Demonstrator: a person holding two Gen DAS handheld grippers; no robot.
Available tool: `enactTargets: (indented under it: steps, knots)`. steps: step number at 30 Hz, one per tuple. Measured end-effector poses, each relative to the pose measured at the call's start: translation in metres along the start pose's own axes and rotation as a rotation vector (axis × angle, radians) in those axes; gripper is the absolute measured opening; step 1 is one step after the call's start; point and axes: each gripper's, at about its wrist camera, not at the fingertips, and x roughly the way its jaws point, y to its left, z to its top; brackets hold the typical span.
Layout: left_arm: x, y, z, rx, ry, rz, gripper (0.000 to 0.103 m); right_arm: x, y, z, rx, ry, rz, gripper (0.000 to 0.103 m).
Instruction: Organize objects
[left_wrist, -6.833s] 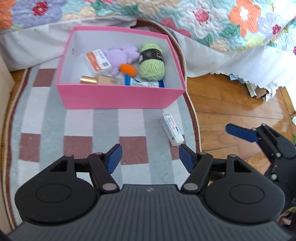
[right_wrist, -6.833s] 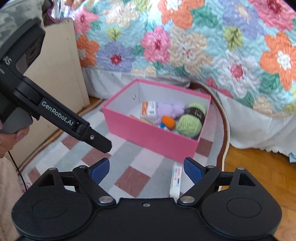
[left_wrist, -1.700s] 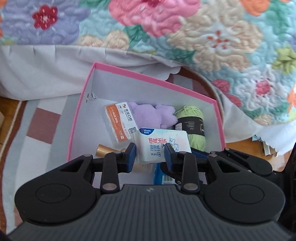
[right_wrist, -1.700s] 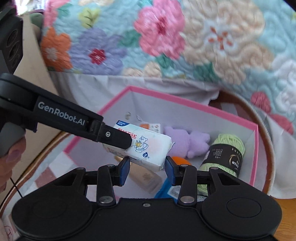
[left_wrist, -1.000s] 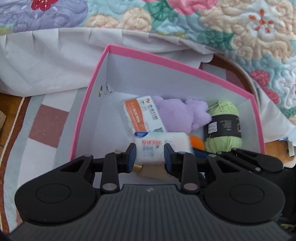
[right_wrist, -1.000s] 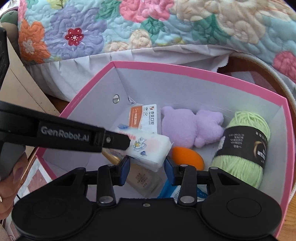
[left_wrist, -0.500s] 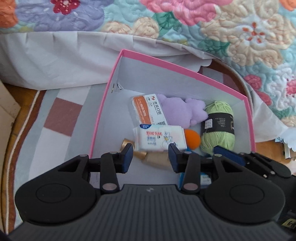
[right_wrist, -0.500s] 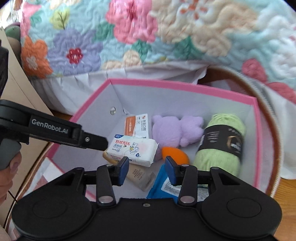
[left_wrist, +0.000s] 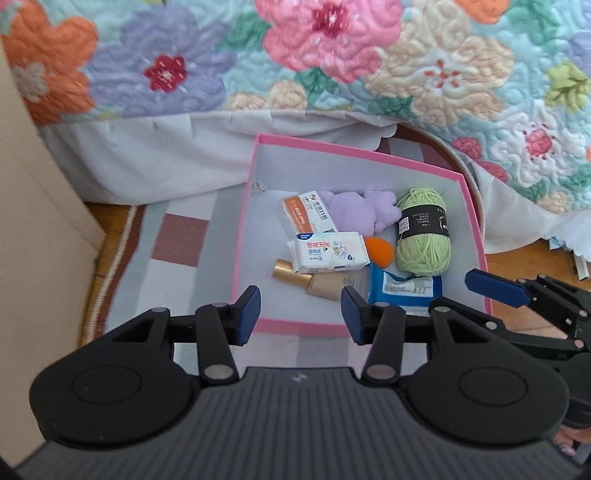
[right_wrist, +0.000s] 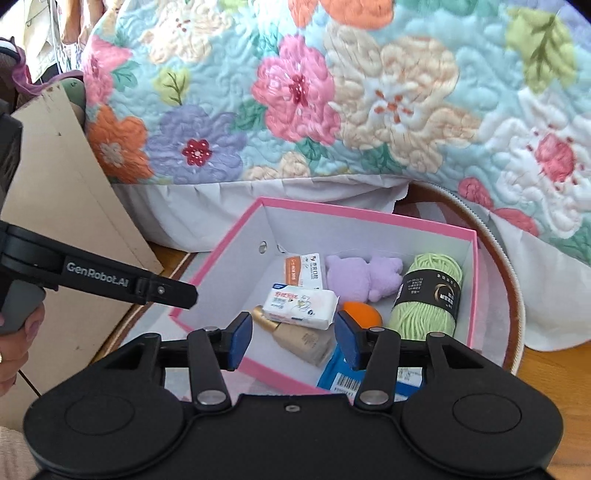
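Note:
A white wipes pack (left_wrist: 328, 253) (right_wrist: 301, 304) lies loose in the pink box (left_wrist: 251, 206) (right_wrist: 218, 280), on top of a gold bottle (left_wrist: 314, 280). Around it in the box are a green yarn ball (left_wrist: 423, 236), a purple plush (left_wrist: 354, 214), an orange ball (left_wrist: 380, 251), a blue packet (left_wrist: 404, 286) and an orange-and-white pack (left_wrist: 304, 214). My left gripper (left_wrist: 300, 314) hangs above the box's near wall, its jaws opening with nothing between them. My right gripper (right_wrist: 293, 343) hovers over the box's near right part, jaws opening too and holding nothing.
A flowered quilt (left_wrist: 332, 55) and a white bed skirt (left_wrist: 166, 158) hang just behind the box. A cardboard panel (right_wrist: 55, 177) stands to the left. The box sits on a checked rug (left_wrist: 177, 240), with wood floor (left_wrist: 524, 254) to the right.
Both grippers let go of the wipes pack, which now rests in the box. Both have risen and drawn back, and their jaws stand wider.

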Motion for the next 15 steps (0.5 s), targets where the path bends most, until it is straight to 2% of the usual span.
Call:
enactTargets:
  steps: [15]
  knots:
    - [-0.102, -0.008, -0.050, 0.063, -0.023, 0.017, 0.057, -0.099, 0.033, -0.013, -0.004, -0.048, -0.079, 0.063]
